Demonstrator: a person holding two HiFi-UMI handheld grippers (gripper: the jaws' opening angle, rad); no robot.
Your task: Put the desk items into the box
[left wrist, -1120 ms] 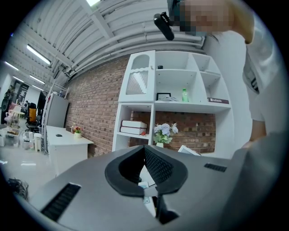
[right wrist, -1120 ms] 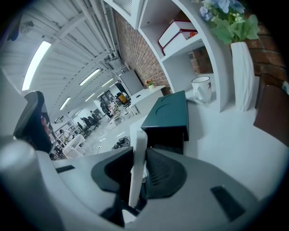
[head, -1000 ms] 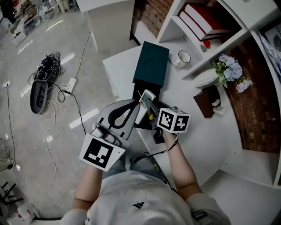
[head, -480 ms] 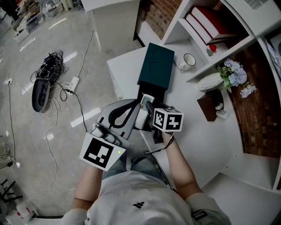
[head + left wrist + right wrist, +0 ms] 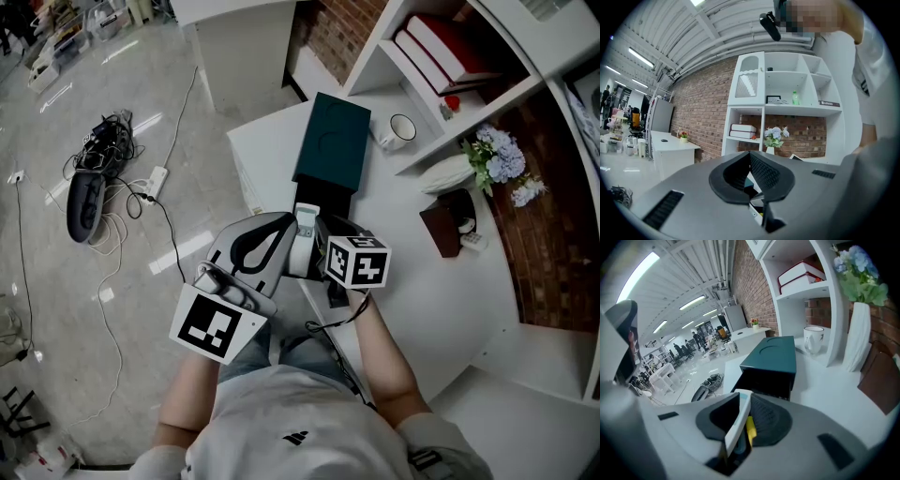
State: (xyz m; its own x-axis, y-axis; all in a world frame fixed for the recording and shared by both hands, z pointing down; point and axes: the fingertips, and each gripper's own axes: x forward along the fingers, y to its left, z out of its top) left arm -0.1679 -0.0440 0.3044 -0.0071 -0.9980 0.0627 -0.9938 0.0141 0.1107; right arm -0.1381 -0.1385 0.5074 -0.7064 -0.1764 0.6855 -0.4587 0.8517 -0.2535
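Right gripper [image 5: 743, 426] rolled slightly since before, jaws just closing, clamped on a white-yellow tool [image 5: 734, 423]; open teal box [image 5: 774, 355] lies just ahead of them on the tabletop [image 5: 825, 380]. Left gripper [image 5: 753, 185] jaws together, empty.

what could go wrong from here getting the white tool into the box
The right gripper has just been closing its jaws on the white tool, which sits slanted between them, so it may twist or slip out on the way. The dark opening of the box looks low, so the tool could catch on its edge. The left gripper sits close beside the right; they might bump.
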